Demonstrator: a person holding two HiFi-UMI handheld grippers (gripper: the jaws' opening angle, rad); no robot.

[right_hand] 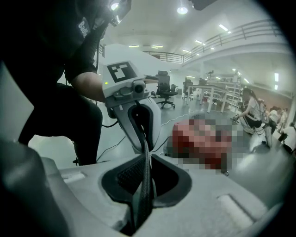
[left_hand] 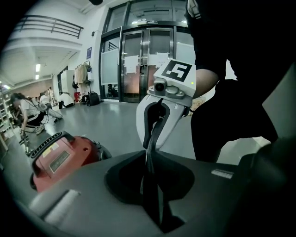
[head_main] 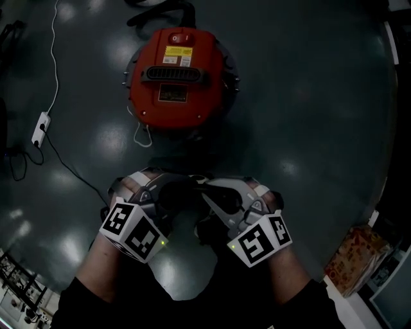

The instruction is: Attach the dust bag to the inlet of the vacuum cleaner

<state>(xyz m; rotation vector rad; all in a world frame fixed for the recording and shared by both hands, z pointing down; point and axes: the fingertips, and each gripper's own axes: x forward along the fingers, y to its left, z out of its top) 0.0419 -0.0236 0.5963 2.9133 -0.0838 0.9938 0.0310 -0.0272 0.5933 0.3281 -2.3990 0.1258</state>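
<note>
The red vacuum cleaner (head_main: 176,77) stands on the dark floor ahead, its black handle and yellow label facing up; it also shows low on the left as vacuum cleaner (left_hand: 60,155). Nearer to me my left gripper (head_main: 168,193) and right gripper (head_main: 207,193) face each other, tips almost meeting. A thin dark dust bag edge (head_main: 186,187) stretches between them. The left gripper (left_hand: 150,178) is shut on the dust bag (left_hand: 150,162), and the right gripper (right_hand: 142,185) is shut on the same dust bag (right_hand: 144,166). The vacuum's inlet is not visible.
A white power strip (head_main: 41,128) with its cable lies on the floor at the left. A black hose (head_main: 160,9) curls behind the vacuum. A cardboard box (head_main: 356,257) sits at the lower right. People crouch far off (left_hand: 27,115), and glass doors (left_hand: 138,60) stand behind.
</note>
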